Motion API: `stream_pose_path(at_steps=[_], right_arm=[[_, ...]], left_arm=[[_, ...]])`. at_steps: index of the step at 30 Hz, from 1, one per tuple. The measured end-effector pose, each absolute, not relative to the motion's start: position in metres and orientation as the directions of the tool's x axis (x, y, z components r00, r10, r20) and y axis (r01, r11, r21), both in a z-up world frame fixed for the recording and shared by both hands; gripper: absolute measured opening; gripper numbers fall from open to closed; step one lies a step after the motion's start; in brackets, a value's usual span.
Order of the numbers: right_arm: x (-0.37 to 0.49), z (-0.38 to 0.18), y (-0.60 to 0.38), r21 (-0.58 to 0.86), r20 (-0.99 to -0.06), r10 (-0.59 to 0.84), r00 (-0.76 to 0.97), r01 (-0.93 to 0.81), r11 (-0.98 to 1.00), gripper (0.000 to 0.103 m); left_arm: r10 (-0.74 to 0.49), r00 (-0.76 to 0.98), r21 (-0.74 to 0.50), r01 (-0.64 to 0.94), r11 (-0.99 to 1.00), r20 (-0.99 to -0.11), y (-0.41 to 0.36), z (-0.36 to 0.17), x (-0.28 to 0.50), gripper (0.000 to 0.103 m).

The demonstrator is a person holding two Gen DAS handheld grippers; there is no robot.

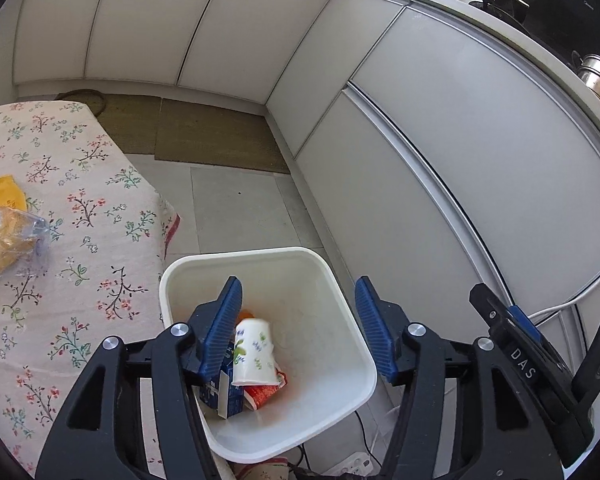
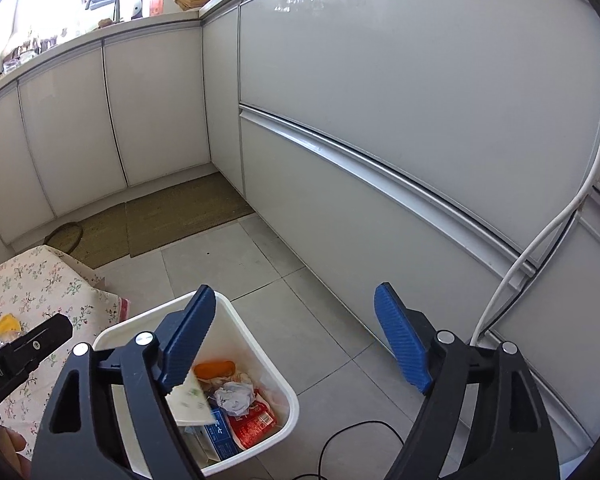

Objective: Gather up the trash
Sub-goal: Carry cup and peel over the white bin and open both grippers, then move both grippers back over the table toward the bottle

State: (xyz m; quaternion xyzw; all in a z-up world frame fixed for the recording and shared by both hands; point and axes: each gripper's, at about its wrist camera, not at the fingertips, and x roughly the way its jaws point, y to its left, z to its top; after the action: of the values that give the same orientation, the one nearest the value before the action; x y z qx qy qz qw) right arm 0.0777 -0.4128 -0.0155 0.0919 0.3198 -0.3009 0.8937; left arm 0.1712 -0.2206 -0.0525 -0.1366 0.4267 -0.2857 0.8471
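A white plastic bin (image 1: 340, 280) stands on the floor beside the table. In it lie a floral paper cup (image 1: 254, 354), a blue carton (image 1: 228, 396), a red wrapper (image 1: 262, 394) and an orange piece. My left gripper (image 1: 298, 324) is open and empty, right above the bin. In the right wrist view the bin (image 2: 260, 344) holds the cup (image 2: 190, 400), a crumpled paper ball (image 2: 236, 398) and the red wrapper (image 2: 252, 424). My right gripper (image 2: 296, 340) is open and empty, above the bin's right side. A clear bag with yellow contents (image 1: 8, 240) and a yellow packet (image 1: 2, 196) lie on the table.
The table with a floral cloth (image 1: 80, 208) is to the left. White kitchen cabinets (image 1: 440, 140) run along the right and back. Brown mats (image 1: 204, 132) lie on the tiled floor. A white cable (image 2: 540, 248) hangs at the right, and a black cable (image 2: 352, 432) lies on the floor.
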Motion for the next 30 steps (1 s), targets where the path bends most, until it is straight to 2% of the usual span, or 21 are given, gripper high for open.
stream_pose_path(at_steps=[9, 22, 30], right_arm=[[0.089, -0.013, -0.379, -0.057, -0.612, -0.451, 0.649, 0.533, 0.844, 0.096], [0.118, -0.004, -0.308, -0.079, -0.606, -0.367, 0.706, 0.405, 0.911, 0.096], [0.154, -0.008, -0.238, -0.124, -0.634, -0.260, 0.728, 0.236, 0.964, 0.096]], left_arm=[[-0.492, 0.553, -0.383, 0.309, 0.870, -0.672, -0.194, -0.039, 0.162, 0.084], [-0.358, 0.590, -0.337, 0.149, 0.929, -0.724, -0.111, -0.039, 0.171, 0.088], [-0.254, 0.614, -0.330, -0.011, 0.944, -0.747, -0.028, -0.037, 0.171, 0.090]])
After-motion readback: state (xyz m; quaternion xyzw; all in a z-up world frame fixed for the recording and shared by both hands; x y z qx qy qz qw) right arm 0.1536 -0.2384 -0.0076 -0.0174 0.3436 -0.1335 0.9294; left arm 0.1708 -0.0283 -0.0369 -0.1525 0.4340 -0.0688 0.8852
